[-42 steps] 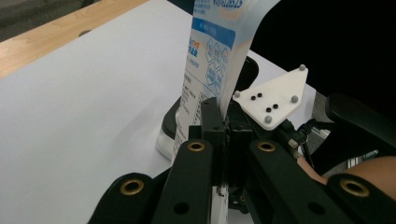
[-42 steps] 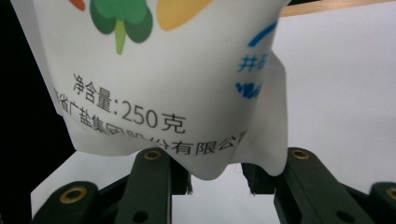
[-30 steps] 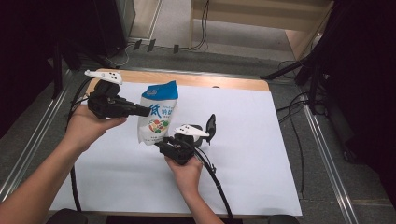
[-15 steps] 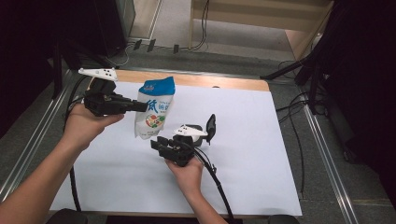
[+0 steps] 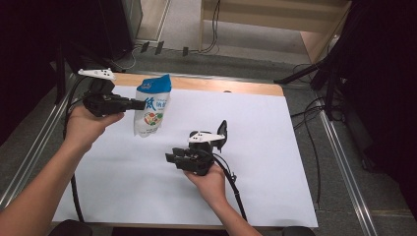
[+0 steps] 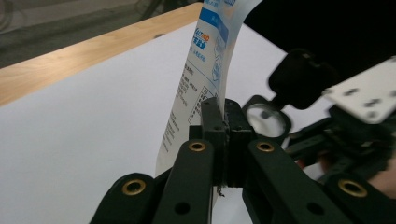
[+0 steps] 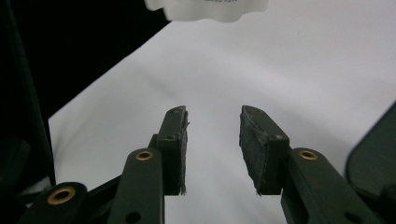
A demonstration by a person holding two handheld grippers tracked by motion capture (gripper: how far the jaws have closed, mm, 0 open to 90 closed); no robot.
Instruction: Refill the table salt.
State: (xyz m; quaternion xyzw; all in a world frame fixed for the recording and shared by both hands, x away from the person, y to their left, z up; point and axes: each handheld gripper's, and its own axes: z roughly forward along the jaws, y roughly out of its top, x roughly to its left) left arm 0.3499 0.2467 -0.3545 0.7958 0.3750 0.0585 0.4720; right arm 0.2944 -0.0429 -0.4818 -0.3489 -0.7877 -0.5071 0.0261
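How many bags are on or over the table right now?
1. A blue-and-white printed pouch hangs above the white sheet near the table's far left, pinched at its edge by the left gripper. The right gripper is open, holding nothing.

bag (image 5: pixel 152 104) front: one large blue Chinese character | bag (image 6: pixel 205 70) back: fine print, "SALT"-like word, not clearly readable

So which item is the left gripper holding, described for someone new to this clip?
On the white sheet covering the table, look toward the far left corner. There the left gripper is shut on a soft plastic pouch lifted off the sheet. It is white with a blue top and printed text.
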